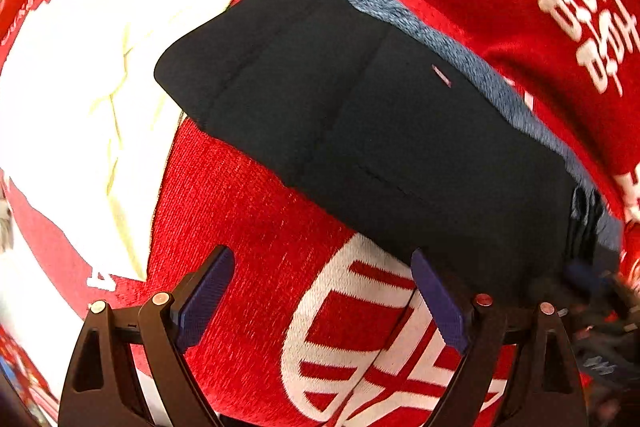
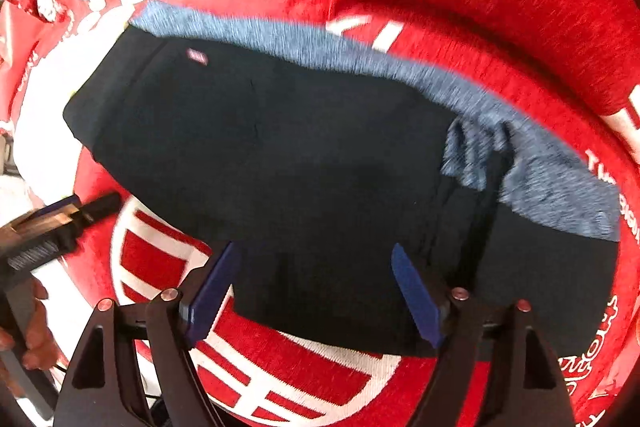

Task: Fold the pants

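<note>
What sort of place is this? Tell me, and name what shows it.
Probably a home, on a bed or table, though no room is visible. Dark folded pants with a blue heathered band lie on a plush red blanket with white characters; nothing shows beyond the fabric.

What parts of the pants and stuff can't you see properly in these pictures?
- Underside and inner layers of the pants: hidden by the dark top layer, both views.
- Far blue-grey band: smeared by motion blur, right wrist view.
- Right gripper in the left wrist view: blurred, cut by the edge.
- White lettering on the red blanket: cut by frame edges and covered by the pants.
</note>
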